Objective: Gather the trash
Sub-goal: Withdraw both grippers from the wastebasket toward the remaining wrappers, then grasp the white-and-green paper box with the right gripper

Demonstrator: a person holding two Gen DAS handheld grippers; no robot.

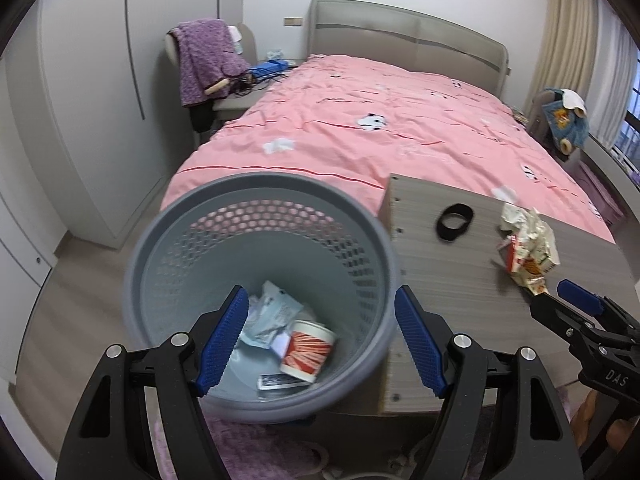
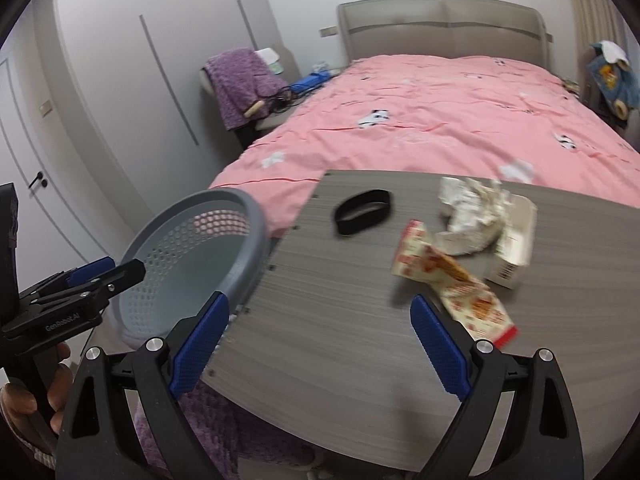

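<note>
Both grippers empty, jaws spread: left gripper [image 1: 320,340] above bin [image 1: 160,264] rim, right gripper [image 2: 320,348] over table [image 2: 320,280]. Remaining trash on table: snack wrapper [image 2: 452,280], crumpled paper [image 2: 472,212], small box [image 2: 516,240]. Advice: approach wrapper low, straddle narrow side, pinch firmly, clear black ring [image 2: 362,212].

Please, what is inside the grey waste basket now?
Inside the grey basket lie a red-and-white paper cup, crumpled pale wrappers and a small dark packet. Anything beneath them is hidden.
</note>
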